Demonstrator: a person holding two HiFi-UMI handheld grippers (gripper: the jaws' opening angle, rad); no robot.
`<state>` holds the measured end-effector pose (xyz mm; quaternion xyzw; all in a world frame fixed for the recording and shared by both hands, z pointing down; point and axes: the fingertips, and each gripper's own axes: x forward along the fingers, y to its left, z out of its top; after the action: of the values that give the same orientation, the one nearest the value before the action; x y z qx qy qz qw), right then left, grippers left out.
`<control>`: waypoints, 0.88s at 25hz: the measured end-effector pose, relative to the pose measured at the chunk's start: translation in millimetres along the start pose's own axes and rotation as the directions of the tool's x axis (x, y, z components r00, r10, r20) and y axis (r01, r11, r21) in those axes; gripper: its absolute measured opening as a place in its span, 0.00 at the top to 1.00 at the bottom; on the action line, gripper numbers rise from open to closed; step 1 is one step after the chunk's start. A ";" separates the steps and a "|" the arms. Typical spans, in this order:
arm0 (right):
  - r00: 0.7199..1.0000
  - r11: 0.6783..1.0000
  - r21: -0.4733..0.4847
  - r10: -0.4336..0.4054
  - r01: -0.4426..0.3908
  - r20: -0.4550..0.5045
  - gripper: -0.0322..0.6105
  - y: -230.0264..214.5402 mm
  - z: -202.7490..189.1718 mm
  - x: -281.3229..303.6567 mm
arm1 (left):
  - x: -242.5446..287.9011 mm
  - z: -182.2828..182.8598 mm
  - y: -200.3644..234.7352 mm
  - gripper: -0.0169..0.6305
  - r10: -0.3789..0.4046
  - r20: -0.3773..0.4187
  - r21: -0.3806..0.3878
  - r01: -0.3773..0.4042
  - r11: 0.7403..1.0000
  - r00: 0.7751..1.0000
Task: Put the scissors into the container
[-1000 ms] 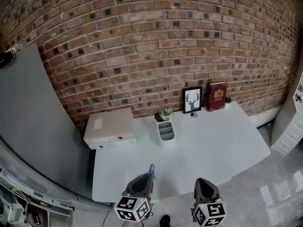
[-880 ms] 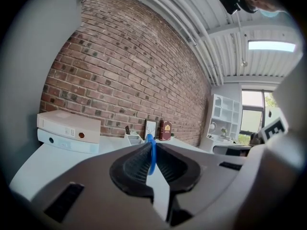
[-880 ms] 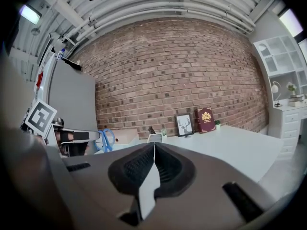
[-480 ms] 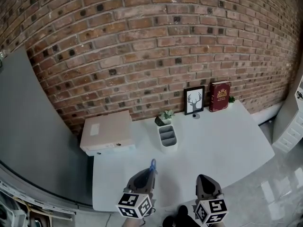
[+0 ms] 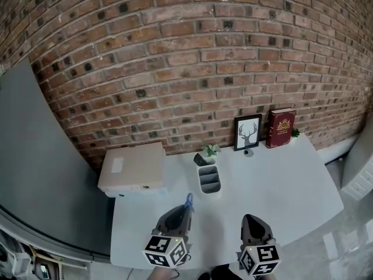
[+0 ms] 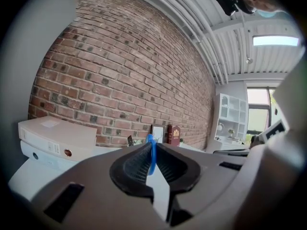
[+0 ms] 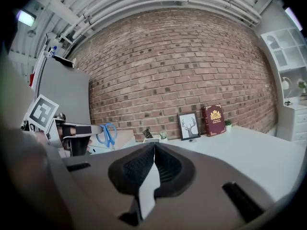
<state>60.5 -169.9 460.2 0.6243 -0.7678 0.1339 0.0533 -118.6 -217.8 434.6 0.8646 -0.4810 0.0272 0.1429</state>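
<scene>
My left gripper (image 5: 185, 206) is shut on the blue-handled scissors (image 5: 188, 200), whose handle loops stick out past its tips over the near part of the white table (image 5: 280, 179). In the left gripper view the blue handle (image 6: 151, 153) stands edge-on between the closed jaws. The right gripper view shows the scissors (image 7: 108, 133) held out from the left gripper. The grey divided container (image 5: 209, 178) stands upright mid-table, beyond the left gripper. My right gripper (image 5: 252, 221) hangs shut and holds nothing at the table's near edge, its jaws (image 7: 154, 147) pressed together.
A white binder box (image 5: 132, 167) lies at the table's left. By the brick wall stand a small plant (image 5: 210, 150), a framed deer picture (image 5: 247, 132) and a red book (image 5: 280, 128). A grey panel (image 5: 41, 156) rises on the left.
The head view has shifted, so the table and container sit slightly lower and further right in the frame. Both grippers hold about the same place, scissors still gripped.
</scene>
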 end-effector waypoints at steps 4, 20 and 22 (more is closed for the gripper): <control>1.000 1.000 0.004 0.009 -0.009 -0.014 0.95 -13.1 0.6 14.6 | 20.1 8.3 2.2 0.93 0.004 0.008 0.005 -0.004 1.000 1.000; 0.999 0.999 0.014 0.032 -0.032 -0.042 0.95 -49.0 4.5 43.6 | 78.0 44.8 1.9 0.93 0.020 0.065 -0.008 -0.020 1.000 0.998; 0.998 0.999 0.018 0.030 -0.029 -0.046 0.95 -54.1 3.6 45.1 | 84.9 47.0 2.2 0.93 0.023 0.068 -0.016 -0.022 1.000 0.997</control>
<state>103.7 -223.5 475.5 0.6101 -0.7743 0.1557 0.0637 -79.2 -301.7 405.7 0.8585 -0.4954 -0.0041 0.1325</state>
